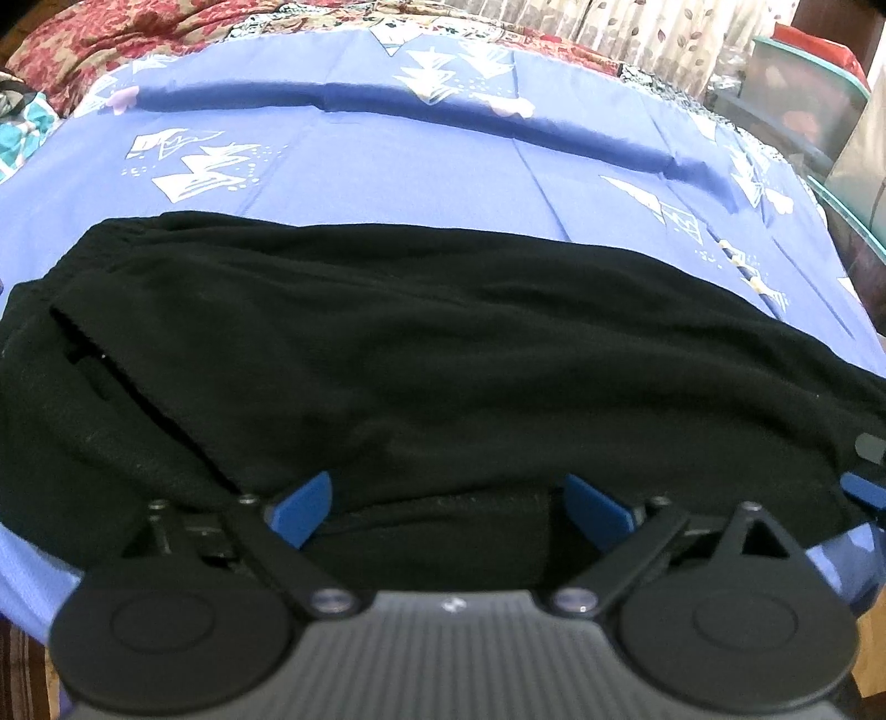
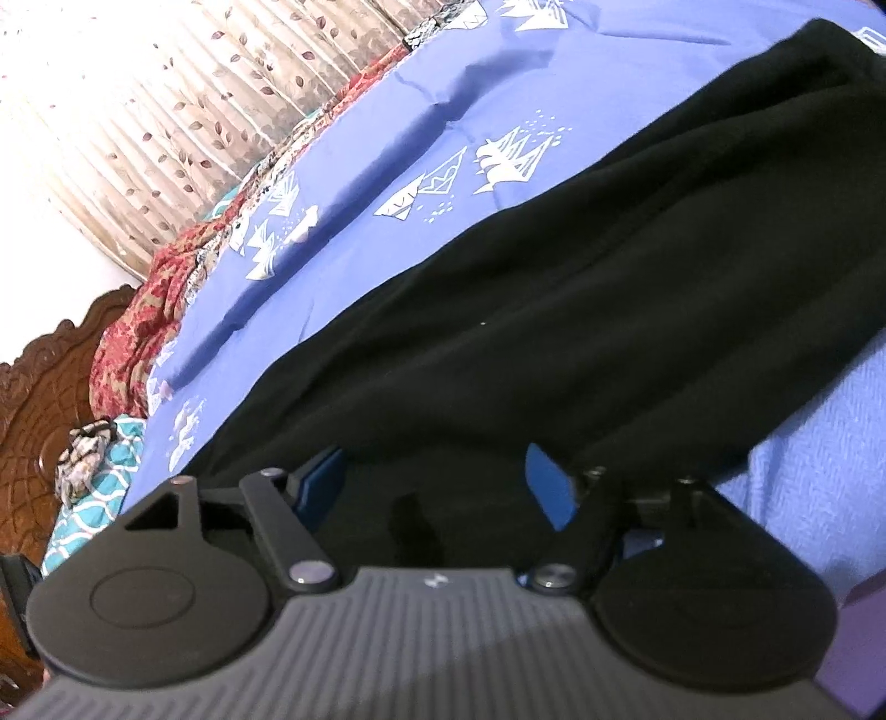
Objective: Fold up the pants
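Black pants (image 1: 387, 343) lie lengthwise across a blue bedsheet (image 1: 415, 160) printed with white shapes, one layer laid over another, with the waistband end at the left. My left gripper (image 1: 448, 507) is at the pants' near edge. Its blue fingers (image 1: 304, 507) stand wide apart and open, with black cloth lying loose between them. In the right wrist view the pants (image 2: 609, 277) run up toward the top right. My right gripper (image 2: 434, 487) is open over their near end, with dark cloth between its fingers but not pinched.
A red floral blanket (image 1: 111, 39) and a leaf-print curtain (image 1: 637, 27) border the far side of the bed. Plastic storage boxes (image 1: 803, 105) stand at the right. A carved wooden headboard (image 2: 50, 376) and a teal patterned cloth (image 2: 105, 487) sit at the bed's end.
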Tool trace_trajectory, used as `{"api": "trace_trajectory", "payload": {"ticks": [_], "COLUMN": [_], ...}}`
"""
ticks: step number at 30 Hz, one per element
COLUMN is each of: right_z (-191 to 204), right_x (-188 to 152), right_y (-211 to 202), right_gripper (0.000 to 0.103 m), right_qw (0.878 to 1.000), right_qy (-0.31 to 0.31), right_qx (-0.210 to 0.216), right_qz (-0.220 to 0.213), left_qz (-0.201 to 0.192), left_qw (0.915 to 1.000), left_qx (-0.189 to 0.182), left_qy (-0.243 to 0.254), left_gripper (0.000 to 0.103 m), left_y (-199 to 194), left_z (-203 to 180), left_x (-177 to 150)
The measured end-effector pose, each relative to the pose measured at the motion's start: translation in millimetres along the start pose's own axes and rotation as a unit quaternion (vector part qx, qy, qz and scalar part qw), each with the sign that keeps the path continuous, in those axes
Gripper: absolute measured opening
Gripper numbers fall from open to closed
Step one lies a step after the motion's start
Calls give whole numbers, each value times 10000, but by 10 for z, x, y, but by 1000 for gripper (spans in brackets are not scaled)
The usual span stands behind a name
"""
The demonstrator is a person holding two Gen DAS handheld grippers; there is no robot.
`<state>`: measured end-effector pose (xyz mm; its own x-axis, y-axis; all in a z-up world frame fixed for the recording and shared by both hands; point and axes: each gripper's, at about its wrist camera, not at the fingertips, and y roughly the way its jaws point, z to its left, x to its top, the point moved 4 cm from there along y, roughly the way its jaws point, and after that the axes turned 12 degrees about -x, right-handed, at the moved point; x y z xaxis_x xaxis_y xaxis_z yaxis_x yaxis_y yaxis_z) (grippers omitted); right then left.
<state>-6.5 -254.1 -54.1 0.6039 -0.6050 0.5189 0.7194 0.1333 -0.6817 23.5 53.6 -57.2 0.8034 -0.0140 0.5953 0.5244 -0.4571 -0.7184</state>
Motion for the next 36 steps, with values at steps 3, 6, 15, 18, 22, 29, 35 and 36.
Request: {"api": "trace_trajectory", "payload": {"ticks": [3,6,15,18,22,29,35,36], "right_z": [-21,-26,10,11,27,23,53,56], "right_x": [-3,-11,-35,-31,-21,-35,-39,-39], "right_y": [5,-7,-10,-6,0,-3,2,2], "right_gripper": [75,75,75,75,75,75,75,75], "right_qw": [10000,10000,10000,10000,10000,9999,9996,9995], "right_qy": [50,46,-6,-30,-68,-119,-265,-293], "right_qx": [68,84,46,28,-9,-15,-76,-88], "right_qz": [1,-11,-35,-10,32,18,-16,-22], "left_qz": [30,42,54,57,127,188,192,198], "left_qw": [10000,10000,9998,9996,9996,9993,9989,9989], "left_qx": [8,14,27,87,72,20,149,153], "left_qy": [36,60,164,255,227,307,409,409], "left_gripper": [96,97,103,103,103,103,103,103], "left_y": [18,32,69,85,95,94,109,111], "left_z": [-6,-11,-31,-47,-45,-37,-80,-81], "left_x": [13,12,-13,-30,-22,-24,-46,-42]}}
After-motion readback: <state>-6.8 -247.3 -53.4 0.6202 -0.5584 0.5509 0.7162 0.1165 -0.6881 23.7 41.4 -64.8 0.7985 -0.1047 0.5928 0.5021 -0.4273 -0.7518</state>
